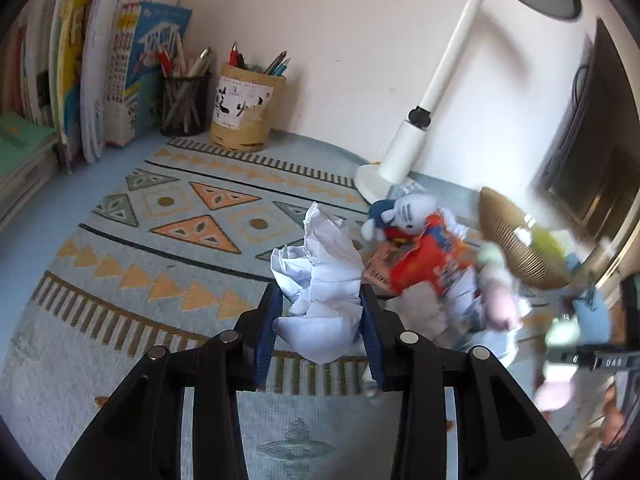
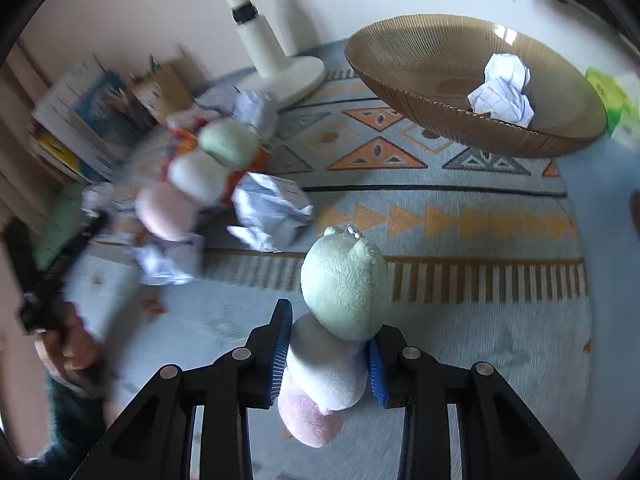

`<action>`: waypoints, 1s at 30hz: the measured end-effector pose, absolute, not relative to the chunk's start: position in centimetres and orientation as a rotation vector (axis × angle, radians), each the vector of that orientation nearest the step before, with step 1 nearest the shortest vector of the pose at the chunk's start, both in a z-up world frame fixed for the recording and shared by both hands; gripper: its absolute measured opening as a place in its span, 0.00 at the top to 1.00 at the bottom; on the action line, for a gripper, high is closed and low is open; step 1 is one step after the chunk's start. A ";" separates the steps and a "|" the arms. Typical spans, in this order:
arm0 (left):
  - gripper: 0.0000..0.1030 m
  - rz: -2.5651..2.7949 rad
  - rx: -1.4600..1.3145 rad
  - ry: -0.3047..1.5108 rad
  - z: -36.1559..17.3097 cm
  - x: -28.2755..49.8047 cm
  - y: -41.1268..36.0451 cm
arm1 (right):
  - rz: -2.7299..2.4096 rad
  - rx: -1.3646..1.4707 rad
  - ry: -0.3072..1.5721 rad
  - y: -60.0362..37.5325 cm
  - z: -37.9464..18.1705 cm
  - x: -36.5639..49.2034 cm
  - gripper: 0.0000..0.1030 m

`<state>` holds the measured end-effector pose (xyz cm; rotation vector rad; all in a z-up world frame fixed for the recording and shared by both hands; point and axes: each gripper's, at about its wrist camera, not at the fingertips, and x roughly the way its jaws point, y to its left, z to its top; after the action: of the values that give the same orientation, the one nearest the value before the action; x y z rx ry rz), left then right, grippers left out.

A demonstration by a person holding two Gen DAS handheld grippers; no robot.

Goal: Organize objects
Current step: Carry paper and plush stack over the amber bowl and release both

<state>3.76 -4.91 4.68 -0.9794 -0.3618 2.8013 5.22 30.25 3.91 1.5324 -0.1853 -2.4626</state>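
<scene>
two claws are both closed on something: the left claw (image 1: 322, 312) squeezes a crumpled paper ball (image 1: 320, 276) just above the patterned mat (image 1: 160, 248) on the surface, and the right claw (image 2: 328, 356) grips a plush dumpling skewer (image 2: 340, 320) by its white middle piece, near the brown bowl (image 2: 420, 92) holding another paper wad (image 2: 502, 88).
</scene>
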 end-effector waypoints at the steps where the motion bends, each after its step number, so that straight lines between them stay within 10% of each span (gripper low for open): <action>1: 0.65 2.806 -0.965 -0.339 4.8 4.0 -4.7 | -2.485 1.497 -0.144 29.7 3.8 5.2 0.68; 3: 0.64 2.802 -0.933 -0.289 5.0 4.4 -4.0 | -2.514 1.398 -0.158 29.1 4.5 5.4 0.65; 6: 0.63 2.798 -0.945 -0.206 4.9 4.2 -3.0 | -2.657 1.333 -0.206 30.0 5.4 5.9 0.19; 7: 0.62 2.803 -0.939 -0.190 4.9 4.4 -2.9 | -2.734 1.328 -0.224 30.8 5.7 6.5 0.17; 18: 0.61 2.820 -0.942 -0.286 4.7 4.4 -4.0 | -2.893 1.422 0.245 25.9 2.9 9.5 0.16; 22: 0.61 2.823 -0.941 -0.266 4.7 4.4 -3.9 | -2.832 1.447 -0.005 28.4 2.2 9.1 0.17; 26: 0.61 2.836 -0.940 -0.252 4.7 4.5 -3.7 | -2.789 1.450 -0.045 28.9 1.6 8.9 0.46; 30: 0.63 2.853 -0.942 -0.247 4.8 4.6 -3.6 | -2.806 1.418 -0.013 27.8 1.5 9.5 0.52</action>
<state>4.56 -3.65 4.78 -0.9423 -0.2471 2.8532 9.47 27.82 1.49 1.4183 -0.0126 -2.8059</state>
